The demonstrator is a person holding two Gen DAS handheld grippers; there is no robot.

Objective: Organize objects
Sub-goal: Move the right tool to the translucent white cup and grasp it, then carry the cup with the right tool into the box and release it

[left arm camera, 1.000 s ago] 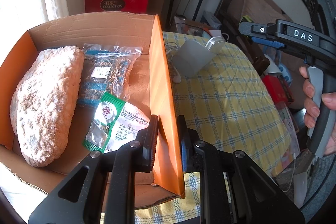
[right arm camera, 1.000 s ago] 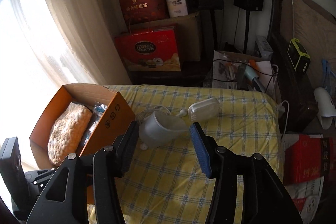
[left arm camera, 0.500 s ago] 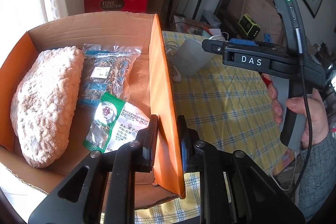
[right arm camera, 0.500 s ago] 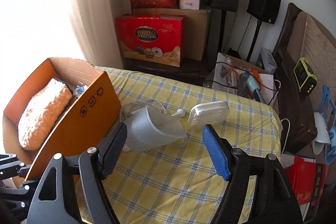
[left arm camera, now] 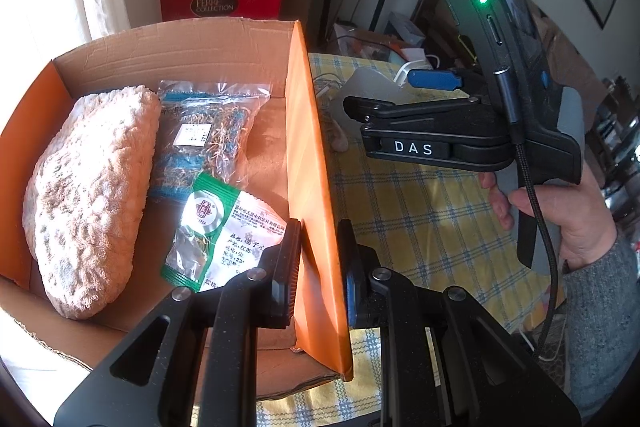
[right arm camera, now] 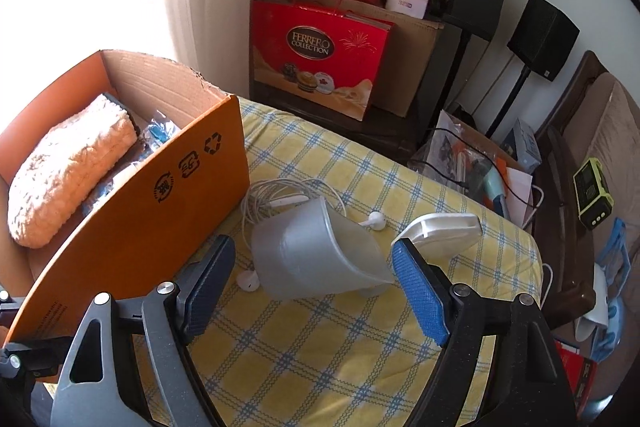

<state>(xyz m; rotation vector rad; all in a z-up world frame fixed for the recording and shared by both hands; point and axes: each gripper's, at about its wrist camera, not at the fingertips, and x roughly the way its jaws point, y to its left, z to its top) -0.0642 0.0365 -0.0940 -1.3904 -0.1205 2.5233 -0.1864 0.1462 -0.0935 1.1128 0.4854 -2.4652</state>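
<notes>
Left wrist view: our left gripper (left arm camera: 318, 267) pinches the orange wall of the cardboard box (left arm camera: 308, 163), lower centre. Inside lie a fluffy towel (left arm camera: 88, 195) and herb packets (left arm camera: 208, 131). "DAS" marks our right gripper (left arm camera: 404, 95).

Right wrist view: our right gripper (right arm camera: 316, 287), jaws wide and empty, frames a tipped translucent cup (right arm camera: 316, 251) at centre on the checked tablecloth (right arm camera: 320, 355). A red bag (right arm camera: 316, 59) reads "FERRERO COLLECTION".
</notes>
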